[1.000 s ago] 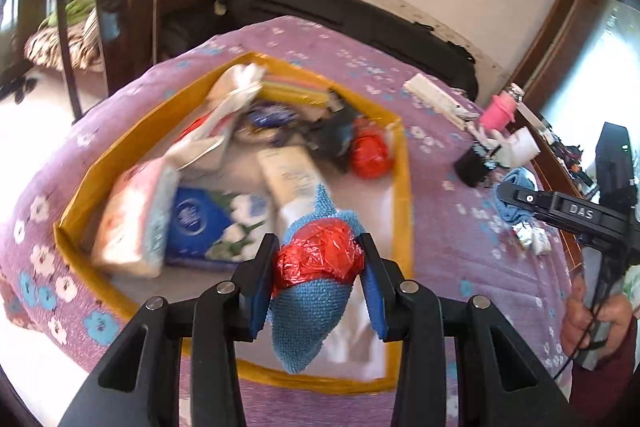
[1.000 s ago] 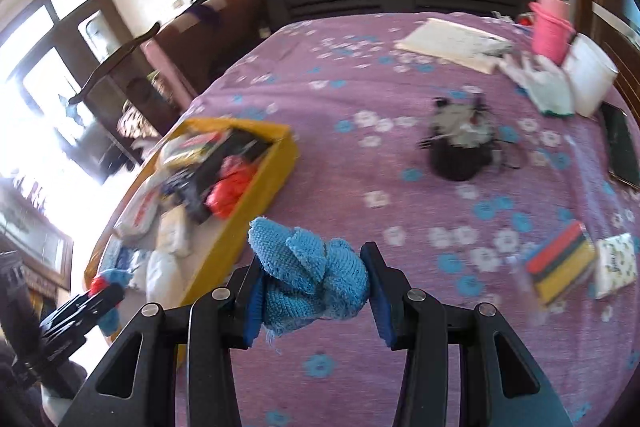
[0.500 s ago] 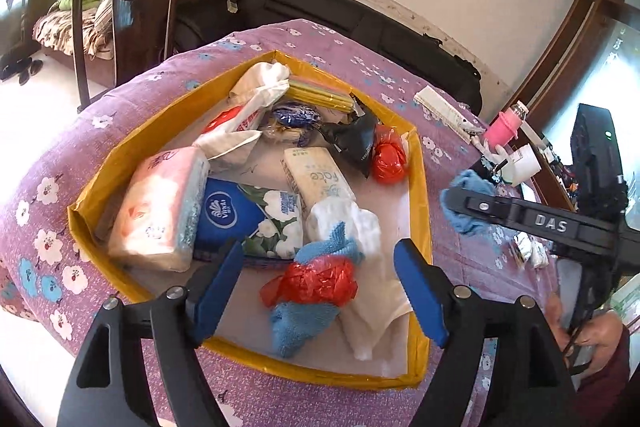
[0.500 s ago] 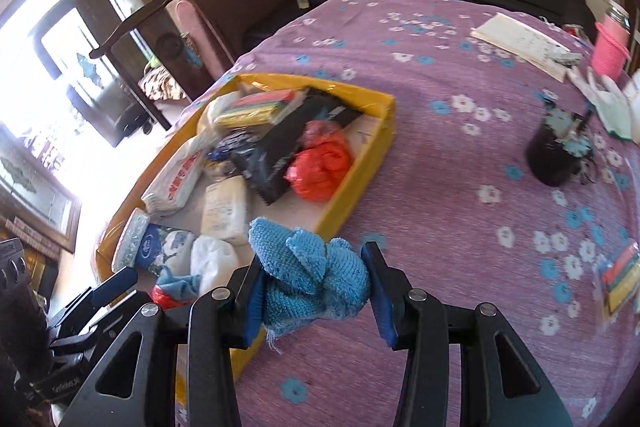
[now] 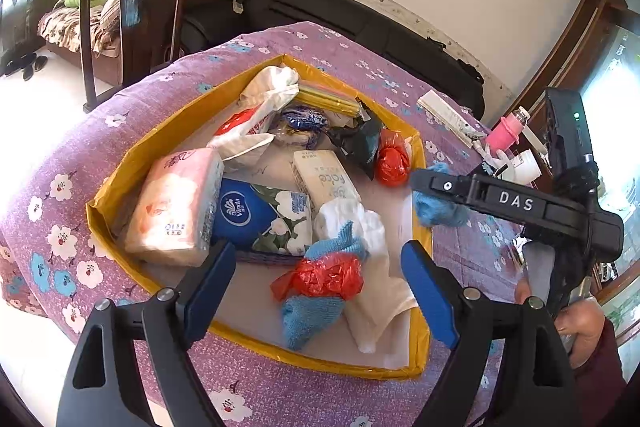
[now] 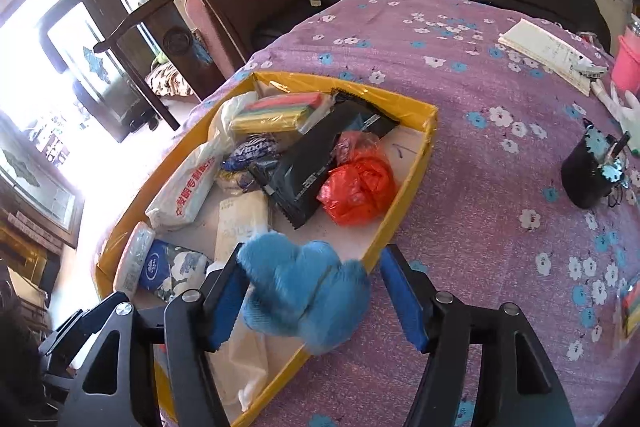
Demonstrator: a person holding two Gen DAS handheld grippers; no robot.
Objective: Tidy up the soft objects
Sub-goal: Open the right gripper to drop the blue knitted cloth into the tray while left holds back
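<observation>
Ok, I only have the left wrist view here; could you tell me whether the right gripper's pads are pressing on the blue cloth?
Observer: In the right wrist view the right gripper has its jaws opening. The blue cloth is between them, blurred, with a clear gap to the right-hand pad.
Operator: Thank you. Is it over the box?
Observer: It overlaps the yellow box's near wall, part over the inside and part over the tablecloth. I cannot tell its height.
Operator: Is anything left outside?
Observer: A striped packet lies at the table's right edge.
</observation>
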